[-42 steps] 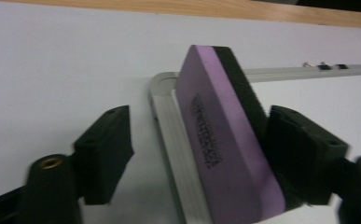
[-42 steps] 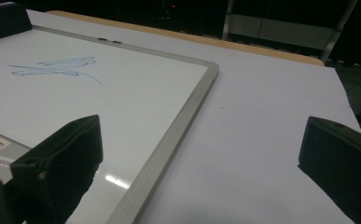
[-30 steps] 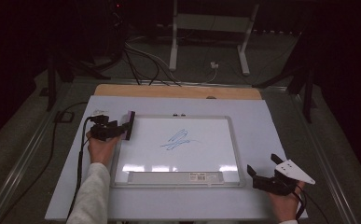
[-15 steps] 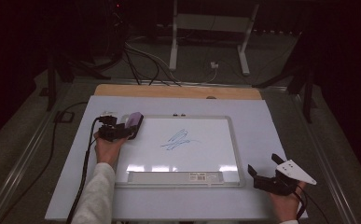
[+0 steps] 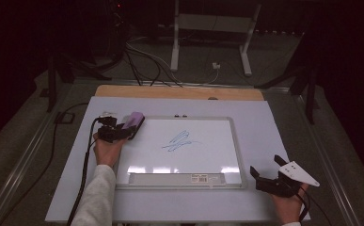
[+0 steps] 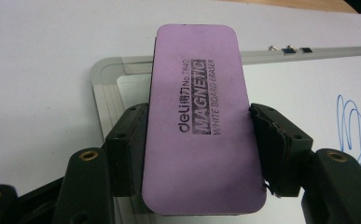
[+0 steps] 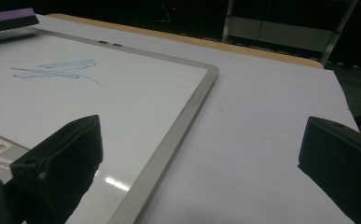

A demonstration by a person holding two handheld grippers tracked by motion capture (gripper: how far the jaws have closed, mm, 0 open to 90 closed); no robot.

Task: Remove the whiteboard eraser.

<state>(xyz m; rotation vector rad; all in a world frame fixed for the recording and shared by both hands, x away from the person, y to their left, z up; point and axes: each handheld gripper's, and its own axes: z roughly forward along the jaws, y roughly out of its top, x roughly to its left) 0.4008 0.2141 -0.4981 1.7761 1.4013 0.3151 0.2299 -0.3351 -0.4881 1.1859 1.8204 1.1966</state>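
A purple magnetic whiteboard eraser (image 6: 197, 121) sits between the jaws of my left gripper (image 6: 197, 140), printed face up. The jaws have just been closing and both pads press on its long sides. In the high view my left gripper (image 5: 127, 129) holds the eraser (image 5: 133, 121) over the top left corner of the whiteboard (image 5: 236, 155). A blue scribble (image 5: 179, 140) marks the middle of the board. My right gripper (image 5: 265, 165) stands open on the table past the board's lower right corner, with nothing between its jaws. The right gripper view has the scribble (image 7: 57, 69) and the board's rim (image 7: 178, 116).
The whiteboard lies on a white table top (image 5: 264, 117) with a wooden strip (image 5: 179, 92) along its far edge. A labelled tray (image 5: 203, 178) runs along the board's near edge. A metal stand (image 5: 212, 28) and cables (image 5: 142, 56) are on the floor behind.
The left gripper has shifted slightly right toward the board's corner, and the purple eraser now shows in its jaws. The right gripper has not moved.
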